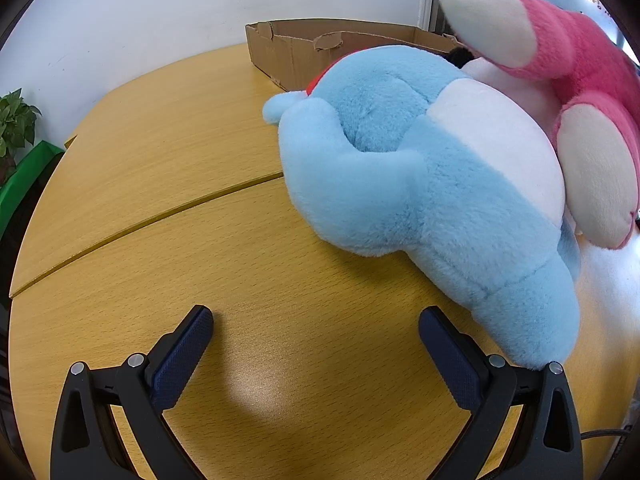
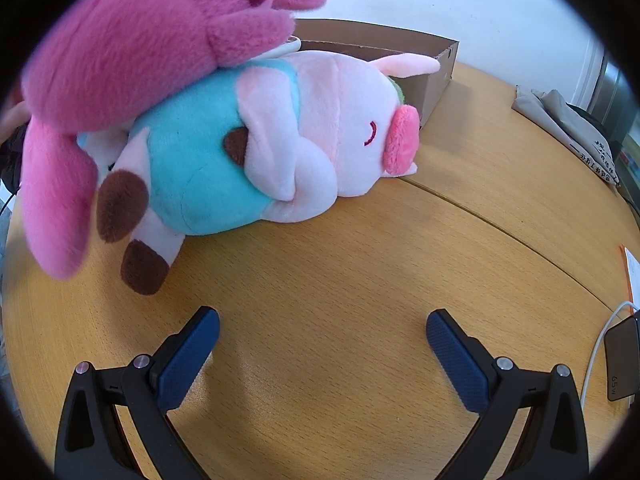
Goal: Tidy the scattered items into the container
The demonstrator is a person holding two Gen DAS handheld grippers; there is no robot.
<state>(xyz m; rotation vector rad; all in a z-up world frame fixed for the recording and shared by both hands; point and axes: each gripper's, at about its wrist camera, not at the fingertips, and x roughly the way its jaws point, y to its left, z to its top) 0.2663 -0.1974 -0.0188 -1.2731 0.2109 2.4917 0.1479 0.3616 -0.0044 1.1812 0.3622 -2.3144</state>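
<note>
A light-blue and white plush toy (image 1: 420, 184) lies on the wooden table, its leg reaching down beside my left gripper's right finger. A pink plush (image 1: 568, 92) is piled on top of it. My left gripper (image 1: 316, 332) is open over bare table, holding nothing. In the right wrist view a pale-pink pig plush in a teal top (image 2: 280, 140) lies on its side under the magenta-pink plush (image 2: 132, 56). My right gripper (image 2: 322, 332) is open, just in front of the pig, holding nothing. A shallow cardboard box (image 1: 296, 52) (image 2: 436, 64) stands behind the toys.
The wooden table (image 1: 180, 208) has a seam running across it. A potted plant (image 1: 14, 120) stands past the left edge. At the right lie a grey bag (image 2: 568, 128), a charger with a white cable (image 2: 620, 360) and an orange-edged paper (image 2: 630, 276).
</note>
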